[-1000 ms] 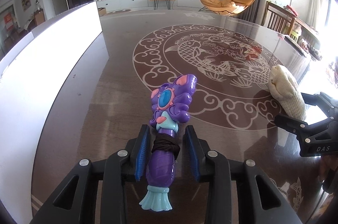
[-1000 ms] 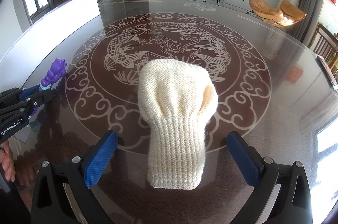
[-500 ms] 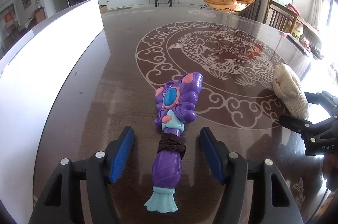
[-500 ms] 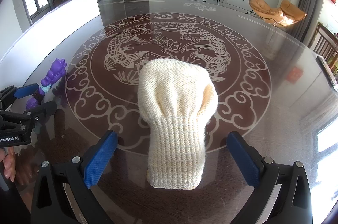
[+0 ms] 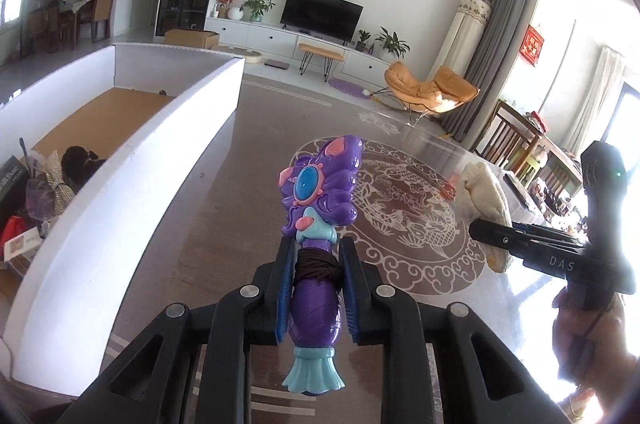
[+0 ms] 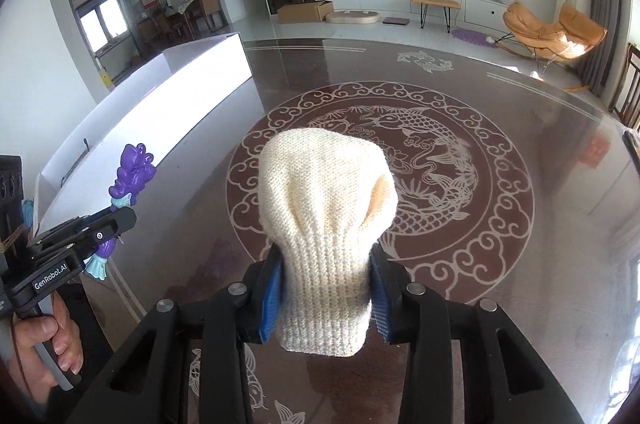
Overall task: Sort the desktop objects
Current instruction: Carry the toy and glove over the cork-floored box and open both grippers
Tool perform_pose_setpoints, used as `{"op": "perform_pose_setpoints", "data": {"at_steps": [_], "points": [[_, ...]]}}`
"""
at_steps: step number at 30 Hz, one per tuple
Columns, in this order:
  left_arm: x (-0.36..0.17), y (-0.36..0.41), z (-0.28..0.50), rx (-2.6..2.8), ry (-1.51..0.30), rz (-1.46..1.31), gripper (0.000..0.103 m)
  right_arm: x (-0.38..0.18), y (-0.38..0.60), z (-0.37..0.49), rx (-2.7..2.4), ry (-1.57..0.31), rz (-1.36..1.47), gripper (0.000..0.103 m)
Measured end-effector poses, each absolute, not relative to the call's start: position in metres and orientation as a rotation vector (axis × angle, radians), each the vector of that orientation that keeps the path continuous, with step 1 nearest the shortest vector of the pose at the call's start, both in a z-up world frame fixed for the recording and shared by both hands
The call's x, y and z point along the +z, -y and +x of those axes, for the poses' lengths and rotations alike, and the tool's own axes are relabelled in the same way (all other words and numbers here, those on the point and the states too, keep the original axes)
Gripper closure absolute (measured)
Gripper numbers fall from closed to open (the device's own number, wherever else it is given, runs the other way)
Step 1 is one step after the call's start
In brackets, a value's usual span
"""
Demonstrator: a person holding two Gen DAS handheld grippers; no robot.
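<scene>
My left gripper point(image 5: 314, 288), marked "GenRobot.AI", clamps a purple toy wand point(image 5: 318, 224) at lower centre; my right gripper point(image 6: 326, 294), lettered "DAS", squeezes a cream knitted glove point(image 6: 326, 224) above the counter point(image 6: 520, 224); white box point(image 5: 132, 168) upper left.

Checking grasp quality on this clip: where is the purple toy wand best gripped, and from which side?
By its narrow handle, where the dark band is wrapped, coming in from the tail end along its length. The purple toy wand has a wide, lumpy head and a flared fin tail; the slim waist between them fits between the fingers. The left gripper is shut exactly there.
</scene>
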State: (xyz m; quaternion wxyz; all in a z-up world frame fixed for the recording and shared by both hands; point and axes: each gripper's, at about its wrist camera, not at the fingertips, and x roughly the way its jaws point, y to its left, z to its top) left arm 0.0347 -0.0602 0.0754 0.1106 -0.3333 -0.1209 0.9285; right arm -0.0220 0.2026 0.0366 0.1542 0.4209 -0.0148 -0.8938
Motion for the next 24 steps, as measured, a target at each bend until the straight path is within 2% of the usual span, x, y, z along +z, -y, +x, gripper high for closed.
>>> {"op": "perform_pose_setpoints", "data": {"at_steps": [5, 8, 13, 20, 21, 22, 24], "points": [[0.128, 0.145, 0.041, 2.883, 0.457, -0.899, 0.081, 0.085, -0.133, -0.034, -2.465, 0.058, 1.049, 0.064], [0.135, 0.198, 0.034, 3.005, 0.446, -0.962, 0.081, 0.107, -0.075, -0.044, -2.383, 0.044, 0.973, 0.064], [0.107, 0.264, 0.01, 3.062, 0.491, -1.187, 0.081, 0.115, 0.035, -0.059, -2.24, 0.001, 0.931, 0.064], [0.055, 0.295, -0.021, 2.99, 0.469, -1.509, 0.08, 0.072, 0.166, -0.099, -2.107, -0.144, 1.083, 0.062], [0.048, 0.297, -0.023, 2.977, 0.473, -1.554, 0.079, 0.061, 0.178, -0.104, -2.089, -0.165, 1.131, 0.058], [0.043, 0.299, -0.023, 2.968, 0.481, -1.587, 0.072, 0.05, 0.187, -0.109, -2.073, -0.186, 1.185, 0.053], [0.04, 0.301, -0.019, 2.975, 0.499, -1.596, 0.053, 0.034, 0.196, -0.116, -2.071, -0.219, 1.276, 0.029]]}}
